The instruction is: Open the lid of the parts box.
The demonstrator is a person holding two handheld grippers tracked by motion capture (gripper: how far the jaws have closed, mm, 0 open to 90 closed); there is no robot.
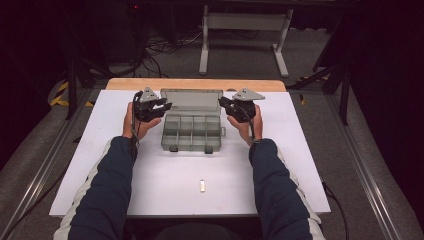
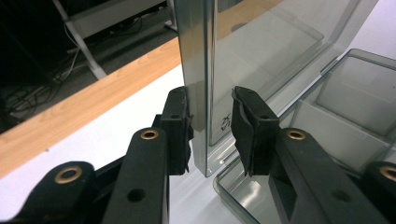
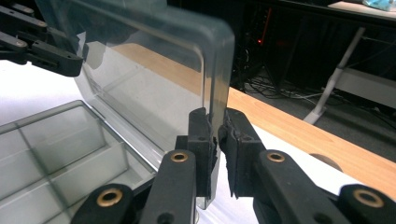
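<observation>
A clear grey compartment box (image 1: 192, 132) lies open at the table's middle, its lid (image 1: 192, 99) standing upright at the back. My left gripper (image 1: 162, 106) straddles the lid's left edge (image 2: 198, 70). In the left gripper view the gripper (image 2: 211, 121) has one pad against the edge and a gap at the other pad. My right gripper (image 1: 223, 103) is at the lid's right edge. In the right gripper view its pads (image 3: 205, 135) press on the lid (image 3: 154, 60) from both sides. The box's compartments (image 3: 51, 140) look empty.
A small pale piece (image 1: 202, 185) lies alone on the white table top (image 1: 150, 185) near the front. A wooden strip (image 1: 195, 84) runs along the far edge. Beyond it are a white stand (image 1: 240, 30), cables and dark floor.
</observation>
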